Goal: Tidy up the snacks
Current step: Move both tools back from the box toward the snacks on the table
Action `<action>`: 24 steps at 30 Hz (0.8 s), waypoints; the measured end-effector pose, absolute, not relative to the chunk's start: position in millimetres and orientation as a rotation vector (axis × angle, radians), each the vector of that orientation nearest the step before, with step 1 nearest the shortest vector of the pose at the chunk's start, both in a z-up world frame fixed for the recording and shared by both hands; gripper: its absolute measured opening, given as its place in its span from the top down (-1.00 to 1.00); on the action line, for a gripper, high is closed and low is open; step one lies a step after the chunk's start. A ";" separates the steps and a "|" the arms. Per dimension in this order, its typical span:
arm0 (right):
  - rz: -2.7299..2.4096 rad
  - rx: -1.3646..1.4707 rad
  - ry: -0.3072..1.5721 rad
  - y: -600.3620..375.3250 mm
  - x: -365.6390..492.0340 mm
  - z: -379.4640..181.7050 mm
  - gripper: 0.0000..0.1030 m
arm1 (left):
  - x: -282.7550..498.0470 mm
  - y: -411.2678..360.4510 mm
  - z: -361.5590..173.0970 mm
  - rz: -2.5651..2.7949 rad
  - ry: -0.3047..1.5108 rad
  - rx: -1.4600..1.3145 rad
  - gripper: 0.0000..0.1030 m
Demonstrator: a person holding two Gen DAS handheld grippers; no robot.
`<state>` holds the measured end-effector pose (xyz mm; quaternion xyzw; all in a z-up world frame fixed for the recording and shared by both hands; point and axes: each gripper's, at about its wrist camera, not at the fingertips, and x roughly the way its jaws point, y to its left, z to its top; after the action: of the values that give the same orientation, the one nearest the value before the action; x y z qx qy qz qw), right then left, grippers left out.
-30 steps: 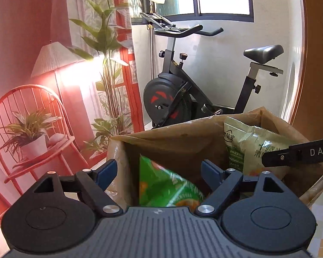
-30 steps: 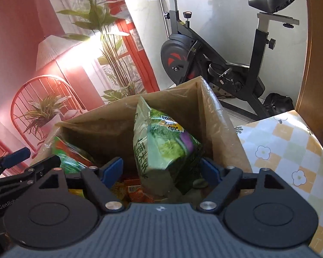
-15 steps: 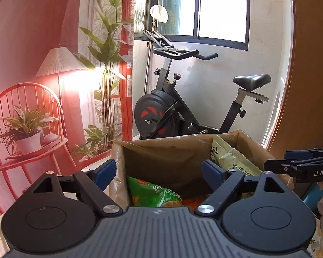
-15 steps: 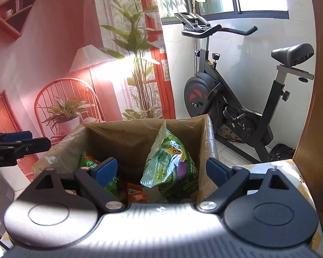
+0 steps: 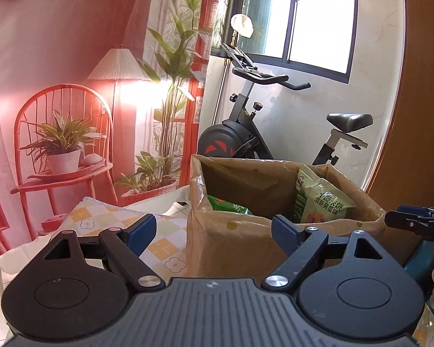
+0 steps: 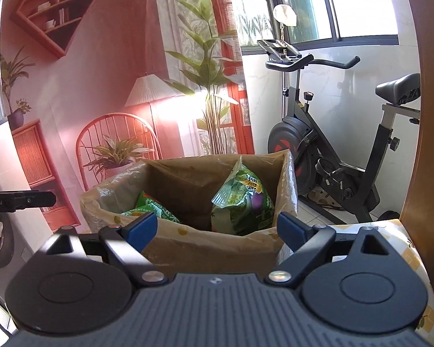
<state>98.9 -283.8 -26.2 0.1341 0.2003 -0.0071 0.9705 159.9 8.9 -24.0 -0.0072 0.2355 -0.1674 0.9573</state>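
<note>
Right wrist: both tools wide, empty; paper bag hides snack packs' lower halves.

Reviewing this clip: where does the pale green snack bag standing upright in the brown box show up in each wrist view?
Left wrist: the pale green snack bag stands right of centre, at the right end of the brown box.
Right wrist: same bag, centre-right, against the box's right wall.
Shared landmark: the exercise bike behind the box, in both views.
</note>
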 end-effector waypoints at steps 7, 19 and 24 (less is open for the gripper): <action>0.014 0.264 0.430 -275.4 83.2 -60.0 -0.79 | 144.3 24.6 -51.8 -0.315 0.532 -0.025 -0.69; 0.044 0.271 0.522 -256.4 62.3 -130.5 -0.78 | 132.7 41.0 -108.4 -0.257 0.636 -0.052 -0.68; 0.068 0.229 0.554 -248.1 49.8 -160.0 -0.77 | 124.0 47.9 -134.7 -0.231 0.680 -0.068 -0.64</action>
<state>49.8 -248.1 -160.0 0.1129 0.2729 0.0337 0.9548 124.0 47.9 -134.7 -0.0333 0.3325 -0.1129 0.9357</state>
